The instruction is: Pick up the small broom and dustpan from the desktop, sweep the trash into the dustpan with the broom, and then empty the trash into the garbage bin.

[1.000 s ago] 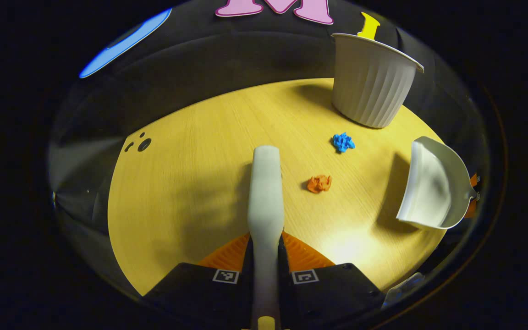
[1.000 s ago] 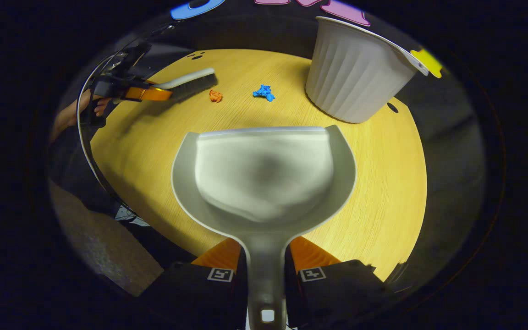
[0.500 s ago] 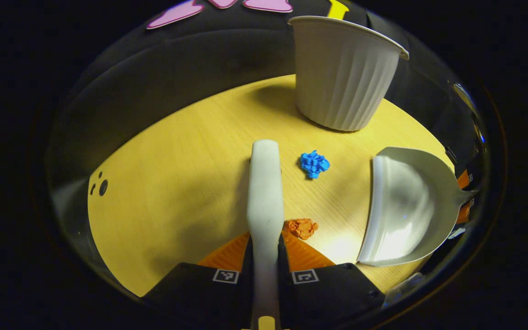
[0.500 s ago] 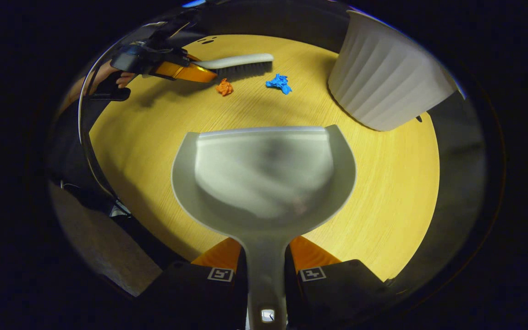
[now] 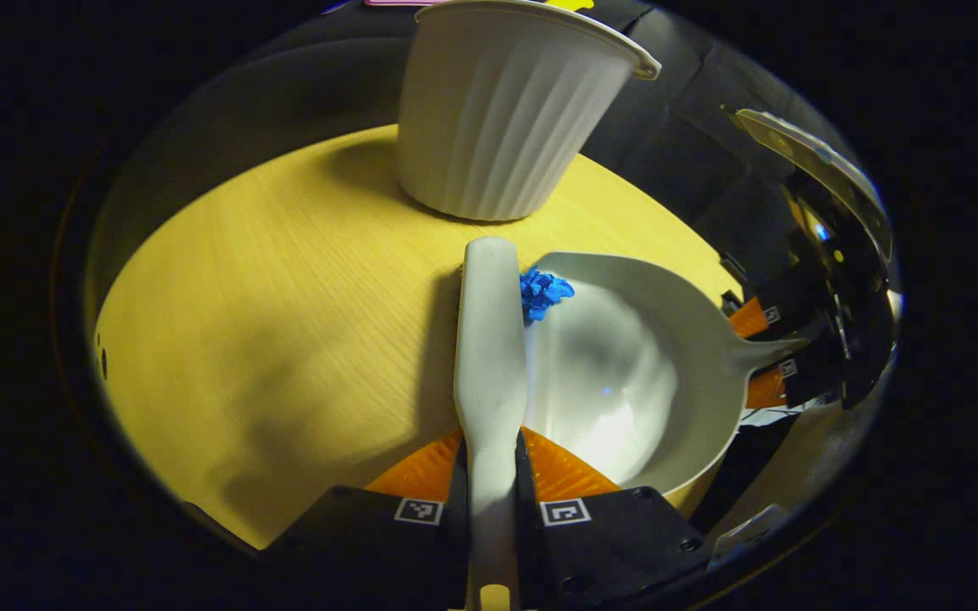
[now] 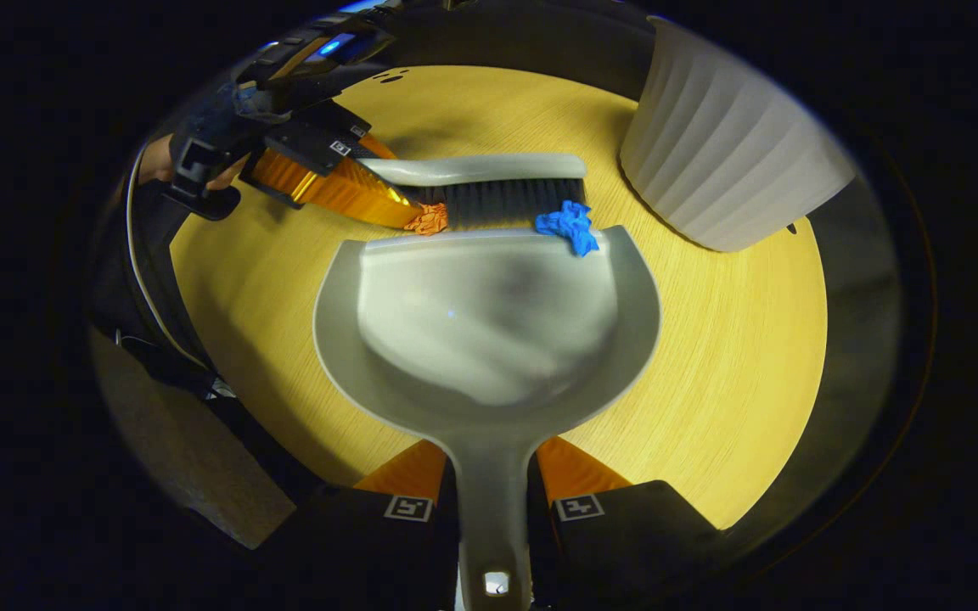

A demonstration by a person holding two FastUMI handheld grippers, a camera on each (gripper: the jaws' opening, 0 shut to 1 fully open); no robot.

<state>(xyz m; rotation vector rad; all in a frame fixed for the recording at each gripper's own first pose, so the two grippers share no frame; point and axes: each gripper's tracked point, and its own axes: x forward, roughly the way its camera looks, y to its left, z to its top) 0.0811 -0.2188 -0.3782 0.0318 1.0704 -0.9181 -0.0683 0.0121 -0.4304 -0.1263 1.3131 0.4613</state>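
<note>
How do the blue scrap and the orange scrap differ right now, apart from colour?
The blue scrap lies across the dustpan's front lip, partly inside; the orange scrap sits just outside that lip on the table. The blue scrap is near the broom's far end, the orange scrap near its handle end, beside the left gripper's fingers. Both are small crumpled wads touching the bristles.

Each gripper [image 6: 489, 462] has a black body bearing two small white square markers with black patterns, and two orange ribbed fingers [image 6: 574, 467]. The left gripper [image 6: 345, 182] also carries a blue light and a black cable.
</note>
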